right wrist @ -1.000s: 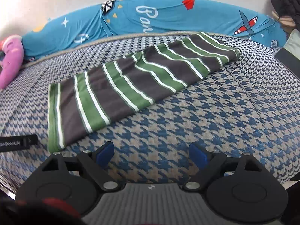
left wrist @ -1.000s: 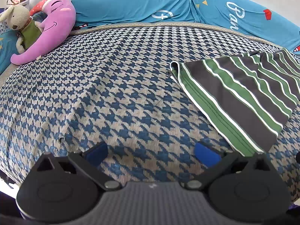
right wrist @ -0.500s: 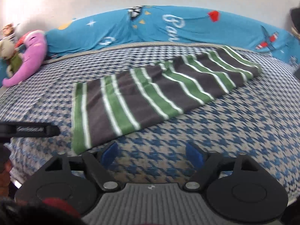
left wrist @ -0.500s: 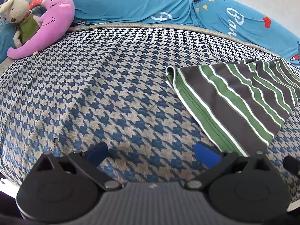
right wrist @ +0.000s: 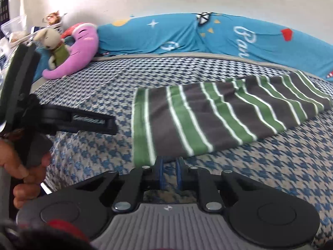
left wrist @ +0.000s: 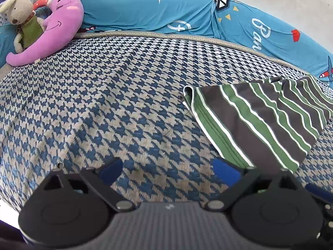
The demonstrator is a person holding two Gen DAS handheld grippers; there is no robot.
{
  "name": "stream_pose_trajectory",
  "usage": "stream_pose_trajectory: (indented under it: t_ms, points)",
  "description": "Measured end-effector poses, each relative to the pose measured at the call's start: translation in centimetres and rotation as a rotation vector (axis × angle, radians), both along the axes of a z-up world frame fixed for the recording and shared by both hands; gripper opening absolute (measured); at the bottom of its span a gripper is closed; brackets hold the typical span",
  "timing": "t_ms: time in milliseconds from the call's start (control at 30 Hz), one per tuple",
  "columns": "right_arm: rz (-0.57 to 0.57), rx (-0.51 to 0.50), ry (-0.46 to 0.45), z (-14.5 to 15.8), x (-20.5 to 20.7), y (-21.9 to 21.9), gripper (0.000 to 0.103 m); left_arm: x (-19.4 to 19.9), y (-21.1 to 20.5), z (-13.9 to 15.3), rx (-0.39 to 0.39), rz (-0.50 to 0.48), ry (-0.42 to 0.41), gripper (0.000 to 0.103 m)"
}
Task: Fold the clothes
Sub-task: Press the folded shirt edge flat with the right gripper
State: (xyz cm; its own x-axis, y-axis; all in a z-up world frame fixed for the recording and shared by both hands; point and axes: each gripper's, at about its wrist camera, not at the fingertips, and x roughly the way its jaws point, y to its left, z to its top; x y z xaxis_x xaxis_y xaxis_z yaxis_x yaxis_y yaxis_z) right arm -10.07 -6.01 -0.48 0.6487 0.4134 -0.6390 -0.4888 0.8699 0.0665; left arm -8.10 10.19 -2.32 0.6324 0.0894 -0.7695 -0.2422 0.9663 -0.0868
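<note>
A dark grey garment [left wrist: 260,125] with green and white stripes lies folded into a long band on the houndstooth bedspread [left wrist: 104,104]. In the right wrist view the garment [right wrist: 218,120] stretches from centre to far right. My right gripper [right wrist: 169,173] is at its near hem, close to the left corner. Its jaws are closing and stand nearly together, with a narrow gap where bedspread shows. My left gripper [left wrist: 168,170] stands wide, its jaws closing slightly, over bare bedspread. Its right pad [left wrist: 226,170] is beside the garment's near corner. A hand [right wrist: 25,166] holds the left gripper [right wrist: 83,120].
A long blue bolster [left wrist: 166,14] with printed shapes runs along the far side of the bed against a pale wall. A purple plush [left wrist: 60,27] and a rabbit toy [left wrist: 20,20] lie at the far left corner. The bed's near edge drops off just below both grippers.
The right gripper's jaws went from wide apart to nearly together, and it swung left toward the garment's near corner, bringing the left gripper and hand into its view. The left gripper barely moved.
</note>
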Motion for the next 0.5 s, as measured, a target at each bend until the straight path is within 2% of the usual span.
stream_pose_trajectory:
  t_ms: [167,267,333,500]
  points:
    - [0.03,-0.002,0.0,-0.3,-0.2,1.0,0.015,0.1,0.4,-0.2,-0.019,0.019,0.01,0.091]
    - [0.046,-0.01,-0.01,-0.3,-0.2,1.6,0.026,0.1,0.7,-0.2,-0.025,0.027,0.014,0.097]
    - [0.06,-0.023,-0.022,-0.4,-0.2,2.1,0.037,0.1,1.1,-0.3,-0.036,0.037,0.017,0.099]
    - [0.104,-0.077,-0.051,-0.8,-0.3,3.7,0.041,0.1,2.2,-0.3,-0.071,0.071,0.015,0.103]
